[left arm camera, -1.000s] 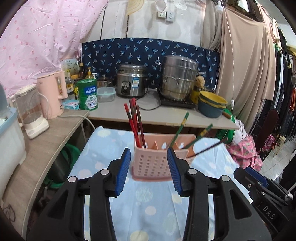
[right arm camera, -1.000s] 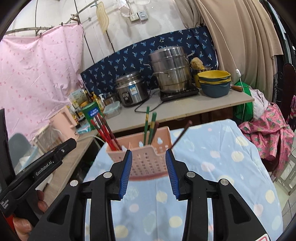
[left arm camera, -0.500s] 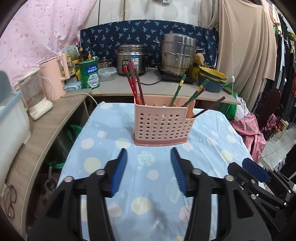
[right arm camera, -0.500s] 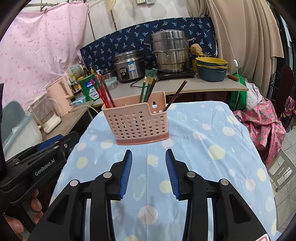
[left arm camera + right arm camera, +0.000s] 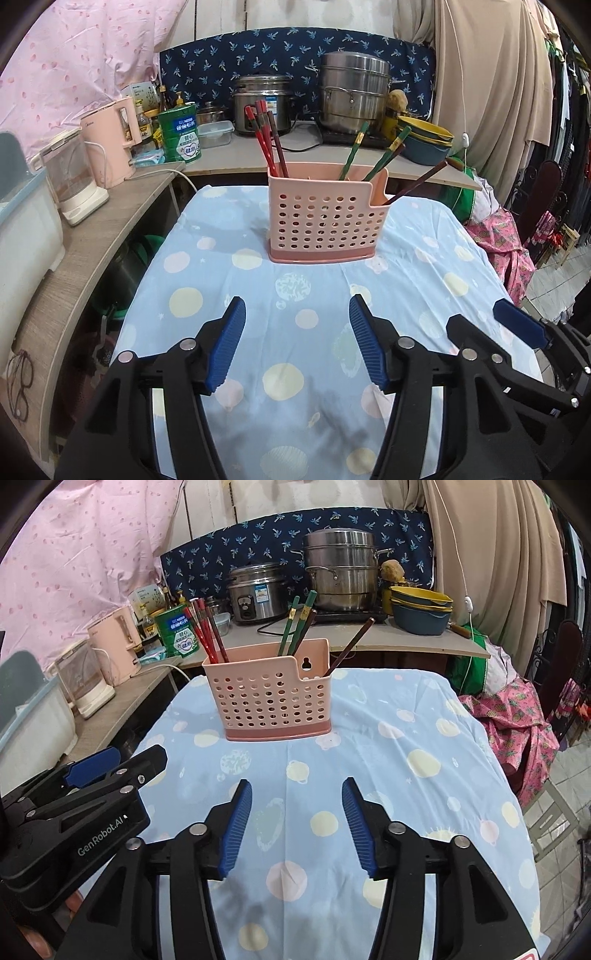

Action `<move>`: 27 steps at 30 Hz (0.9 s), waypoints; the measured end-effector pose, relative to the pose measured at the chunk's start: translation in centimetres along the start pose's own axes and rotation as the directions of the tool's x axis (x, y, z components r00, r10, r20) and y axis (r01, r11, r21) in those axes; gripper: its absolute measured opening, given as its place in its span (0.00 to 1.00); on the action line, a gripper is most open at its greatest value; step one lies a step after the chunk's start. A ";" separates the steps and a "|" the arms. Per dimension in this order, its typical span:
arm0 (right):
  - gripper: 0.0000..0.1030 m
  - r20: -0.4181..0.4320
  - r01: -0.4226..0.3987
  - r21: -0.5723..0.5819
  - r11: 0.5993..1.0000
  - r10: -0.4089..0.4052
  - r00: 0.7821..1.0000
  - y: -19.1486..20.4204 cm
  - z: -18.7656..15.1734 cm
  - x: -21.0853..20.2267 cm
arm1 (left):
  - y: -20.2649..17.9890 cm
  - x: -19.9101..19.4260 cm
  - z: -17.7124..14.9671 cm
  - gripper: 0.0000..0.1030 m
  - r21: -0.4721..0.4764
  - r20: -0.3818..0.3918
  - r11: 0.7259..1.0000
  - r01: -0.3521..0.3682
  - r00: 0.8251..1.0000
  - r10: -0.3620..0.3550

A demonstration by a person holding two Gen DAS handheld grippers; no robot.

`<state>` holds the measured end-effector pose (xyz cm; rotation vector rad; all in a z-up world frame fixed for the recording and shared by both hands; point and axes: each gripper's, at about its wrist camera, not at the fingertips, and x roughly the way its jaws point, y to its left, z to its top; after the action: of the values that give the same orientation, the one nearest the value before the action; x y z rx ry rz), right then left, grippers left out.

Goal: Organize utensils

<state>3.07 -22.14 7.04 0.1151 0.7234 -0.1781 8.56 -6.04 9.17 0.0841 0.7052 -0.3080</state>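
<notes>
A: From the left, what do you see?

B: The left claw (image 5: 295, 339) is spread wide and holds nothing, above the dotted cloth on the worktop (image 5: 229, 295). The right claw (image 5: 295, 819) beside it is also apart and empty.

A: And the utensils?

B: All stand in the pink holder (image 5: 325, 214), well ahead of both claws. Red chopsticks (image 5: 264, 138) are in the left compartment, green chopsticks (image 5: 369, 153) in the middle, and one dark chopstick (image 5: 421, 181) leans far out on the right side.

A: What could go wrong?

B: I think the leaning one may be knocked out if a claw passes near it. Also the holder looks light; a push could slide it on the loose cloth or tip it.
</notes>
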 end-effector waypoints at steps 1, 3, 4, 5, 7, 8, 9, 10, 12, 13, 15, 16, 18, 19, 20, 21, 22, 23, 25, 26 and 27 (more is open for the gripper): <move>0.51 0.001 0.009 -0.011 1.000 -0.009 1.000 0.1 0.0 0.0 | 0.0 0.1 -0.1 0.54 -0.001 -0.004 1.000 -0.001 1.000 0.001; 0.53 0.004 0.031 -0.029 0.999 -0.031 1.000 0.4 -0.2 -0.1 | 0.2 0.1 -0.4 0.54 -0.005 -0.012 1.000 -0.005 1.000 0.005; 0.55 0.001 0.033 -0.029 0.999 -0.033 0.999 0.4 -0.3 -0.1 | 0.3 0.2 -0.6 0.55 -0.005 -0.014 1.000 -0.008 1.000 0.008; 0.56 -0.002 0.035 -0.026 0.999 -0.035 0.999 0.3 -0.3 -0.1 | 0.3 0.2 -0.6 0.56 -0.006 -0.016 1.000 -0.012 1.000 0.012; 0.62 -0.005 0.038 -0.016 0.999 -0.039 0.999 0.1 -0.5 -0.1 | 0.5 0.2 -0.8 0.59 -0.008 -0.019 1.000 -0.023 1.000 0.022; 0.63 -0.007 0.040 -0.011 0.999 -0.040 0.999 0.0 -0.4 0.0 | 0.5 0.3 -1.0 0.62 -0.008 -0.020 1.000 -0.029 0.999 0.029; 0.65 -0.010 0.040 -0.007 0.999 -0.040 0.999 -0.1 -0.4 0.0 | 0.6 0.3 -1.1 0.65 -0.008 -0.021 0.999 -0.037 0.999 0.037; 0.67 -0.014 0.041 -0.001 0.999 -0.041 0.999 -0.2 -0.5 0.1 | 0.7 0.3 -1.2 0.67 -0.009 -0.021 0.999 -0.046 0.999 0.046; 0.71 -0.018 0.048 0.004 0.999 -0.048 0.999 -0.5 -0.6 0.2 | 0.9 0.3 -1.3 0.72 -0.013 -0.023 0.998 -0.058 0.998 0.058; 0.74 -0.019 0.051 0.005 0.999 -0.051 0.999 -0.6 -0.7 0.2 | 0.9 0.4 -1.4 0.75 -0.014 -0.024 0.998 -0.066 0.998 0.066; 0.80 -0.020 0.060 0.011 0.998 -0.060 0.998 -0.7 -0.9 0.2 | 1.2 0.4 -1.4 0.84 -0.020 -0.027 0.997 -0.078 0.997 0.078; 0.83 -0.019 0.064 0.016 0.998 -0.064 0.998 -0.8 -1.0 0.2 | 1.3 0.4 -1.5 0.87 -0.021 -0.028 0.996 -0.088 0.996 0.088; 0.83 -0.018 0.068 0.020 0.997 -0.068 0.998 -1.0 -1.1 0.2 | 1.3 0.4 -1.5 0.90 -0.020 -0.027 0.995 -0.098 0.995 0.097; 0.84 -0.017 0.072 0.020 0.997 -0.071 0.997 -1.1 -1.2 0.2 | 1.3 0.4 -1.6 0.90 -0.018 -0.030 0.995 -0.101 0.994 0.101; 0.84 -0.015 0.076 0.019 0.997 -0.075 0.997 -1.0 -1.2 0.2 | 1.3 0.4 -1.6 0.91 -0.019 -0.033 0.994 -0.106 0.994 0.105; 0.85 -0.014 0.080 0.016 0.997 -0.080 0.997 -1.0 -1.2 0.2 | 1.4 0.4 -1.6 0.92 -0.019 -0.035 0.994 -0.112 0.993 0.111; 0.85 -0.011 0.083 0.013 0.996 -0.083 0.997 -1.0 -1.3 0.2 | 1.4 0.4 -1.6 0.92 -0.021 -0.038 0.992 -0.124 0.992 0.123; 0.87 -0.010 0.085 0.013 0.996 -0.085 0.996 -1.0 -1.3 0.2 | 1.5 0.5 -1.6 0.93 -0.021 -0.041 0.992 -0.123 0.992 0.122; 0.94 -0.011 0.090 0.017 0.996 -0.090 0.996 -1.1 -1.3 0.2 | 1.5 0.5 -1.7 0.93 -0.020 -0.045 0.992 -0.123 0.992 0.122; 0.94 -0.014 0.087 0.017 0.996 -0.086 0.996 -1.1 -1.3 0.2 | 1.4 0.4 -1.7 0.93 -0.017 -0.044 0.992 -0.128 0.991 0.127; 0.94 -0.015 0.087 0.017 0.996 -0.087 0.996 -1.1 -1.4 0.2 | 1.4 0.5 -1.7 0.93 -0.014 -0.045 0.991 -0.131 0.990 0.131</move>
<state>2.13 -23.02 5.82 0.1019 0.7413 -0.2673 8.22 -4.55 7.52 0.1206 0.7418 -0.1746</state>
